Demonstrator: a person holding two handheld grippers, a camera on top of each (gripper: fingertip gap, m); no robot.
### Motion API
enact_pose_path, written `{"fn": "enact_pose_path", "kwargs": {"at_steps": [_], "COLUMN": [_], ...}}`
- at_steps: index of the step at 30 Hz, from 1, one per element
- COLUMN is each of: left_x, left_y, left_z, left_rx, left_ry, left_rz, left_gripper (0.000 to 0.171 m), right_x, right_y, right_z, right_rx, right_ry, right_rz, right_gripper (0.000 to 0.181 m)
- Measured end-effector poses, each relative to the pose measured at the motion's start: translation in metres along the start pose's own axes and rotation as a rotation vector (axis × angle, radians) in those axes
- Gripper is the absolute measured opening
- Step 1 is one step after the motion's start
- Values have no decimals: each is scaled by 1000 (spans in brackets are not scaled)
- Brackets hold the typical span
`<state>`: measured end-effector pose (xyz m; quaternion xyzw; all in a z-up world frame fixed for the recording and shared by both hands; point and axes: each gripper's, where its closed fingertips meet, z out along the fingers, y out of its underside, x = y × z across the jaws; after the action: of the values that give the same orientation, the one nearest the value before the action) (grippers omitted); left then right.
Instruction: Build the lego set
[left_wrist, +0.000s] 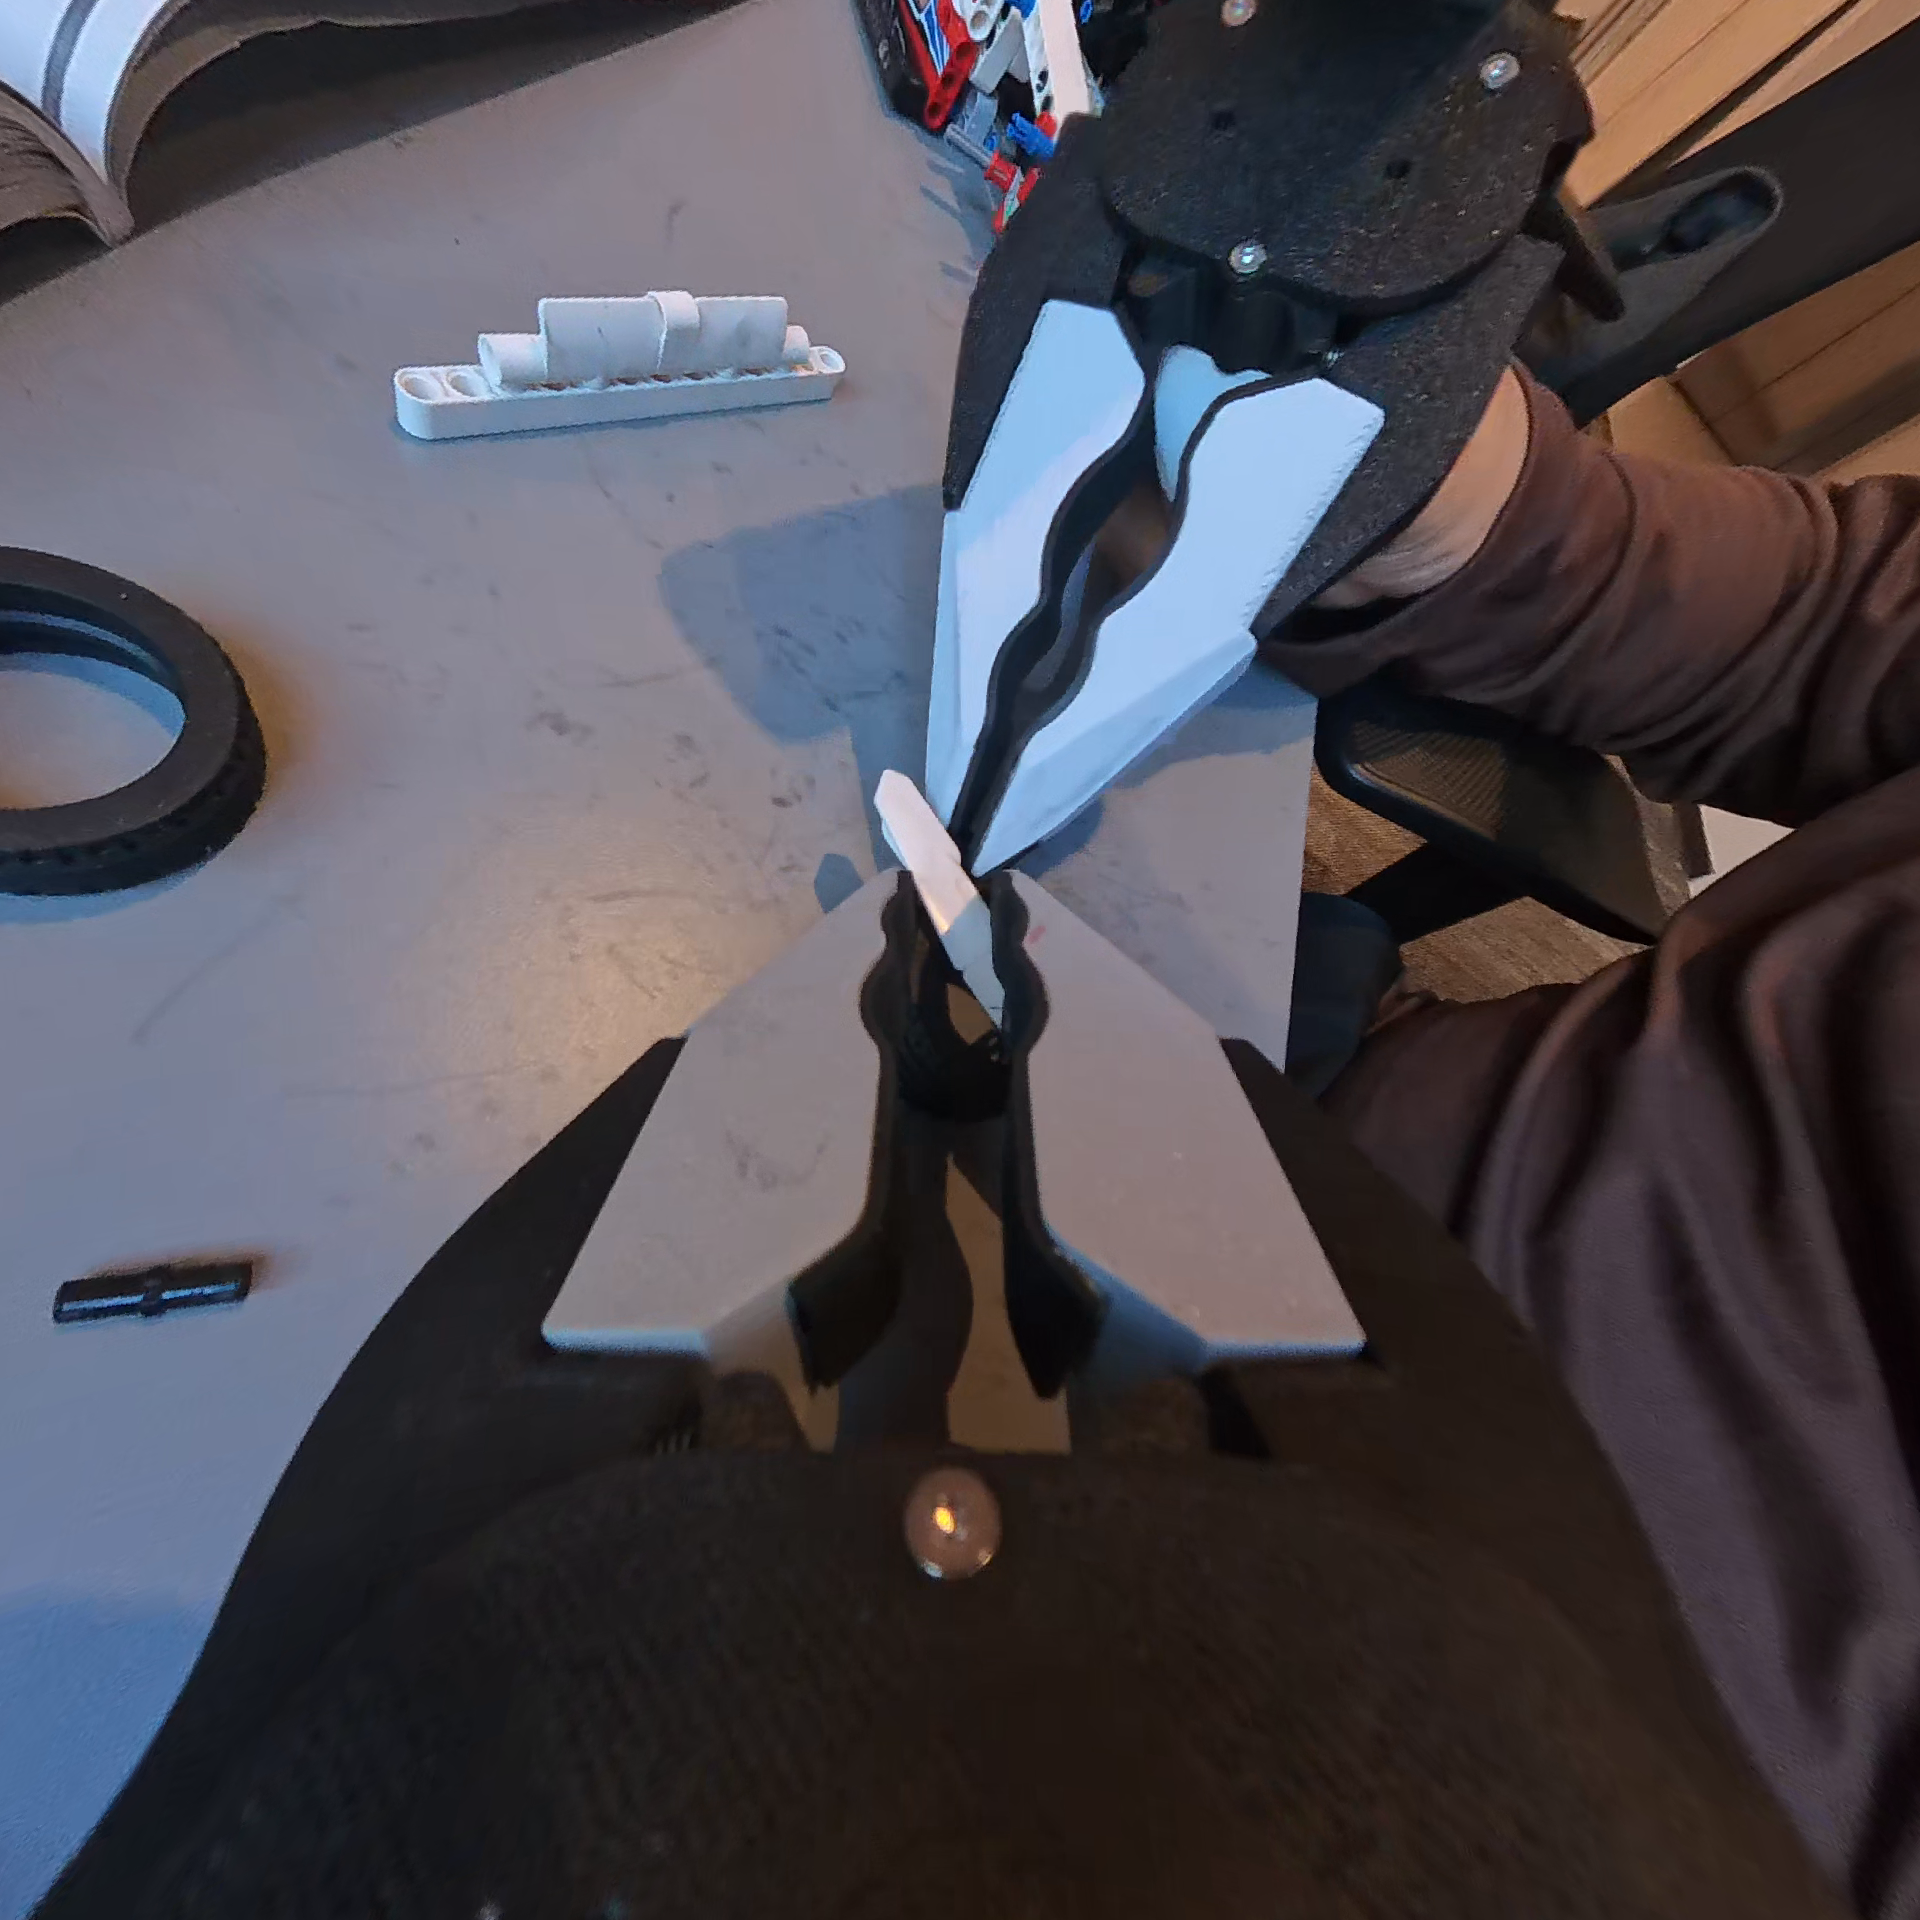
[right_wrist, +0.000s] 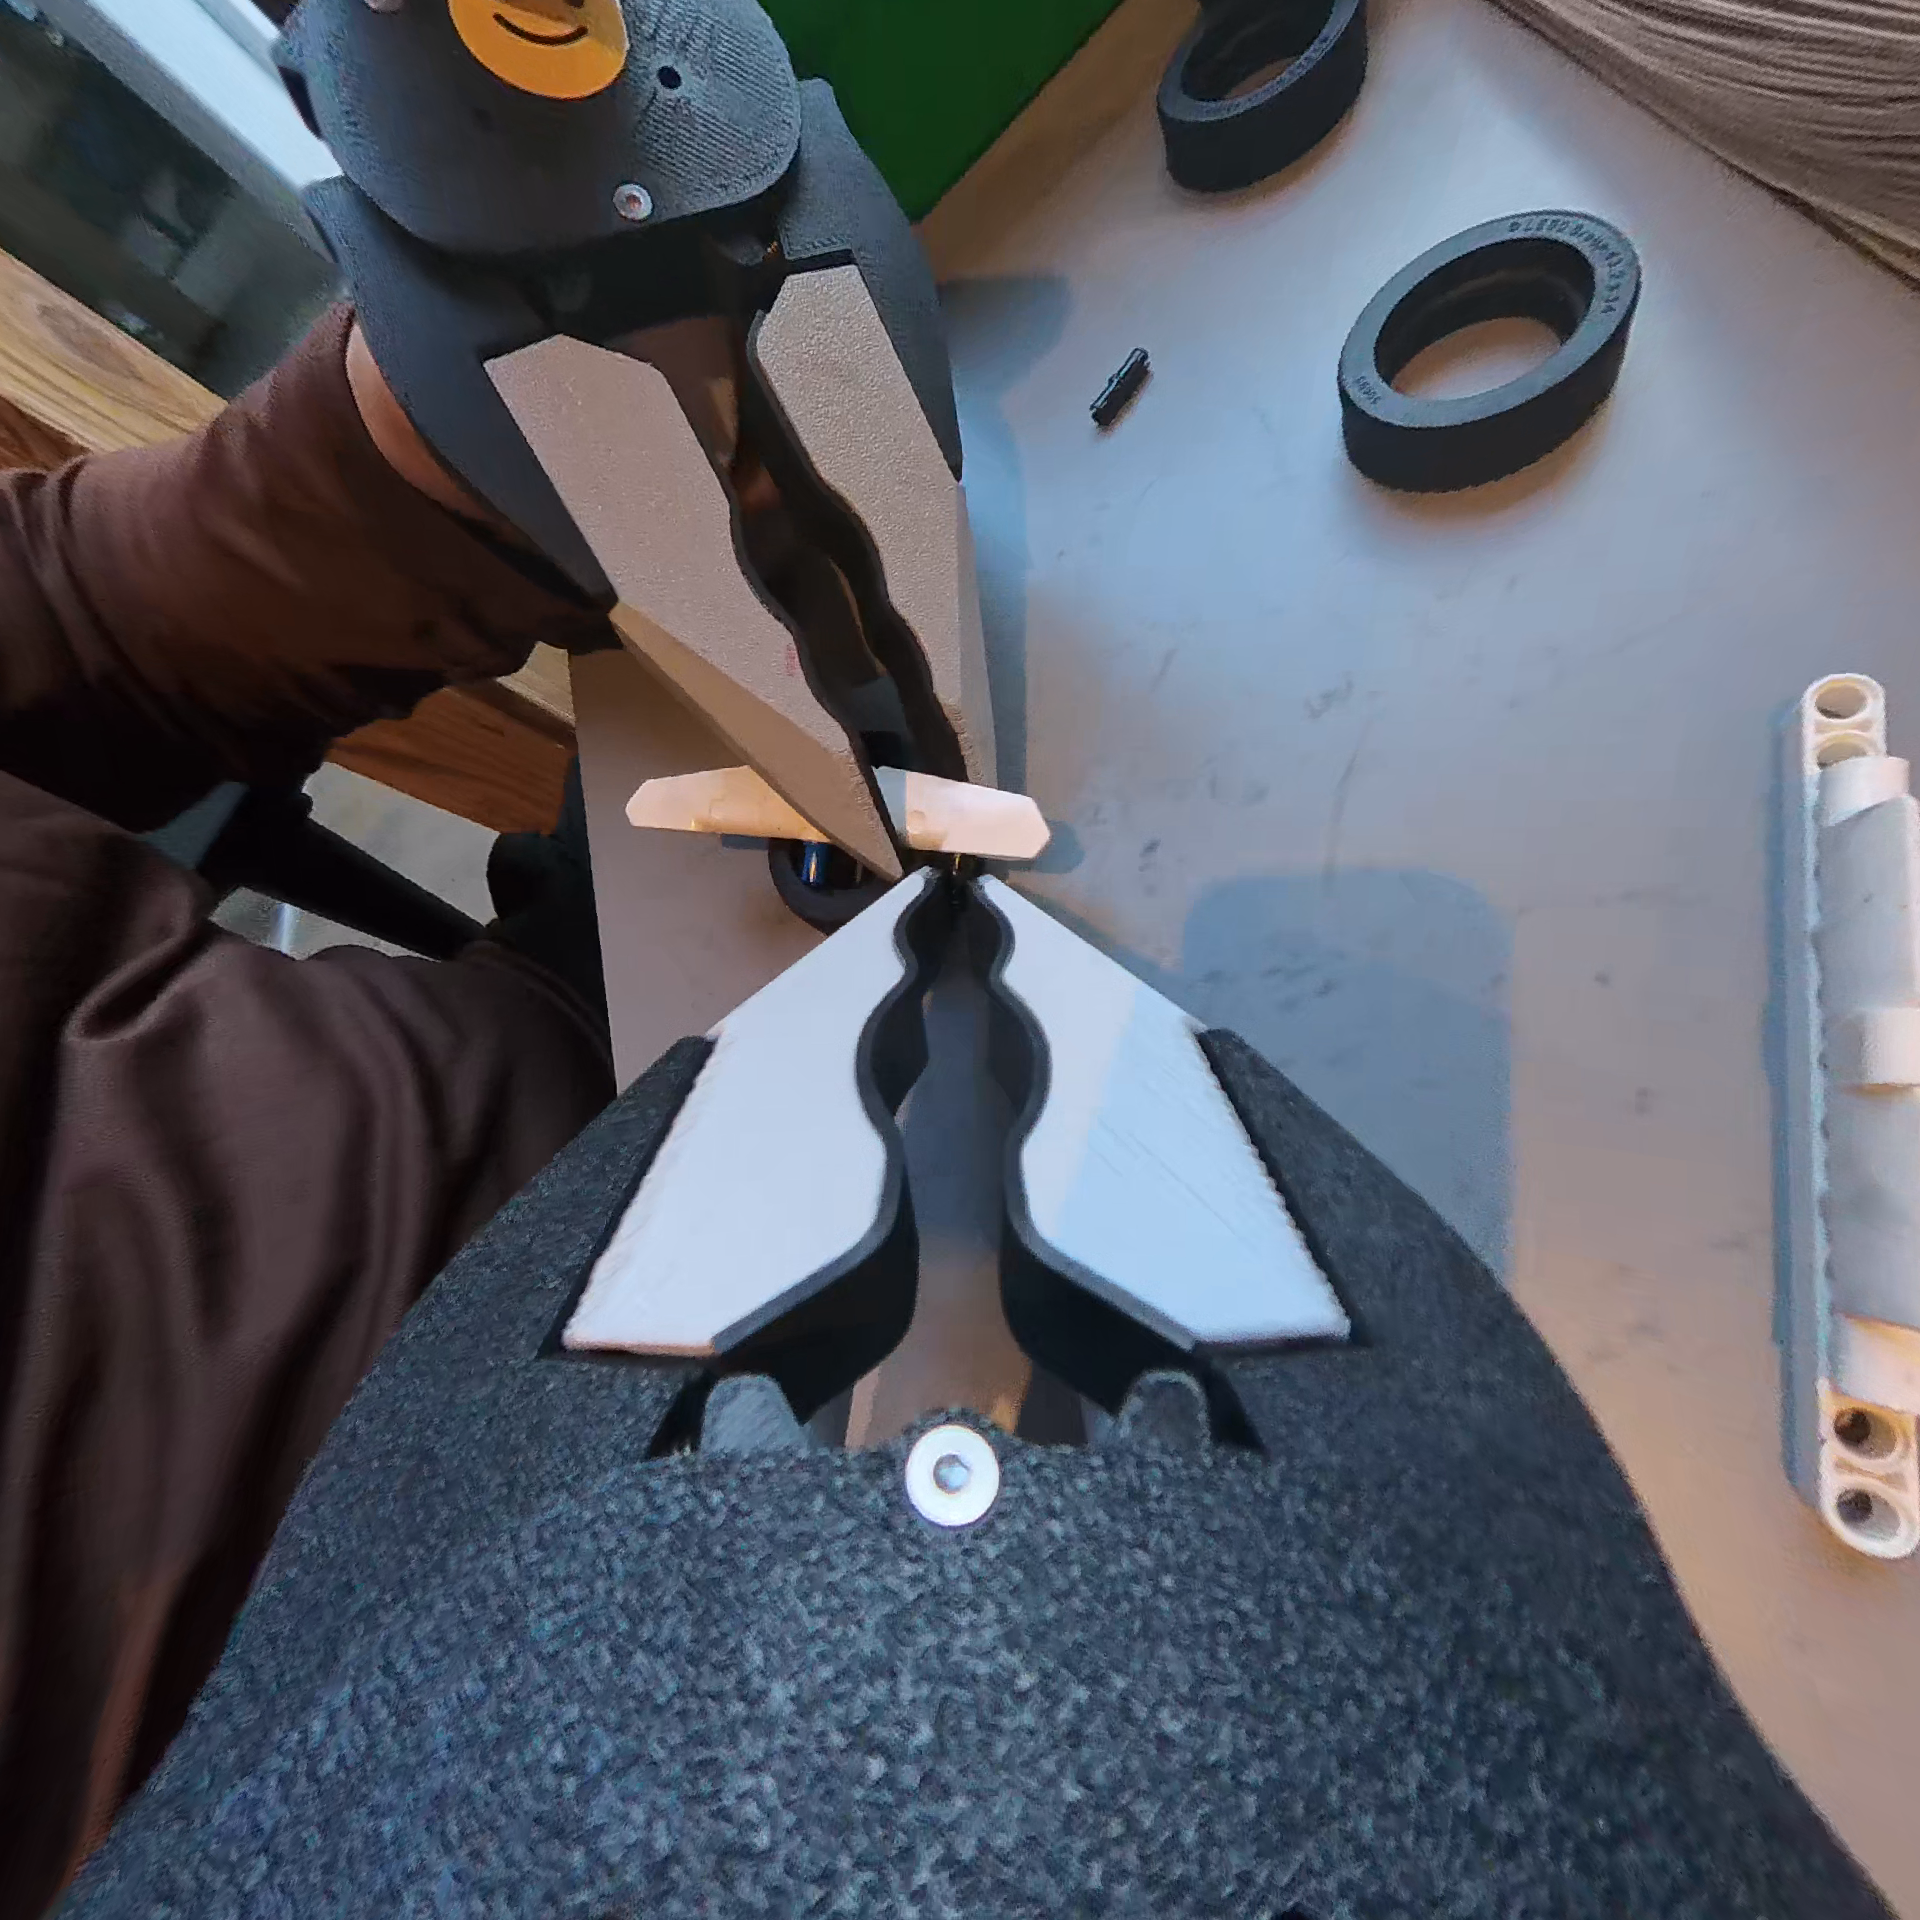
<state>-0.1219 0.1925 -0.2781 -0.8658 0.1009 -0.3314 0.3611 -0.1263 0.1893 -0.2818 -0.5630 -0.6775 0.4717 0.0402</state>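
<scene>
My left gripper (left_wrist: 948, 885), with grey fingers, is shut on a flat white pointed Lego piece (left_wrist: 928, 847), held above the table's near corner. A black ribbed part (left_wrist: 951, 1070) hangs beneath the piece between the jaws. My right gripper (right_wrist: 951, 878), with white fingers, meets it tip to tip. Its jaws are closed on a small black pin (right_wrist: 951, 864) pressed against the white piece (right_wrist: 977, 821). In the right wrist view the left gripper (right_wrist: 894, 857) comes in from the upper left. The right gripper (left_wrist: 971, 854) also shows in the left wrist view.
A long white beam assembly (left_wrist: 623, 374) (right_wrist: 1849, 1122) lies on the grey table (left_wrist: 468, 935). Two black tyres (right_wrist: 1491, 364) (right_wrist: 1262, 94) and a loose black pin (left_wrist: 154, 1291) (right_wrist: 1120, 387) lie nearby. A pile of coloured parts (left_wrist: 987, 73) and an open booklet (left_wrist: 83, 94) sit at the far edge. Only a small space, under 4 cm, lies between the two pairs of fingers.
</scene>
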Motion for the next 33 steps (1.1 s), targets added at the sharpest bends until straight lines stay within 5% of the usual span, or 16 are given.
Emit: {"fn": "enact_pose_path", "kwargs": {"at_steps": [6,12,16,33], "left_x": [1,2,3,6], "left_y": [-1,-1,0,2], "left_z": [1,1,1,2], "left_rx": [0,-4,-13,-34], "left_ry": [15,38,63,98], "left_rz": [-12,-25,-35,-35], "left_gripper": [12,12,12,12], "right_x": [0,3,12,8], "right_y": [2,-9,-5,2], "right_z": [-3,-29,-20,3], "right_rx": [-14,-37,-186,-540], "right_ry": [28,225,342,194], "right_rz": [-53,-423,-704,-1107], "right_gripper": [5,29,40,24]}}
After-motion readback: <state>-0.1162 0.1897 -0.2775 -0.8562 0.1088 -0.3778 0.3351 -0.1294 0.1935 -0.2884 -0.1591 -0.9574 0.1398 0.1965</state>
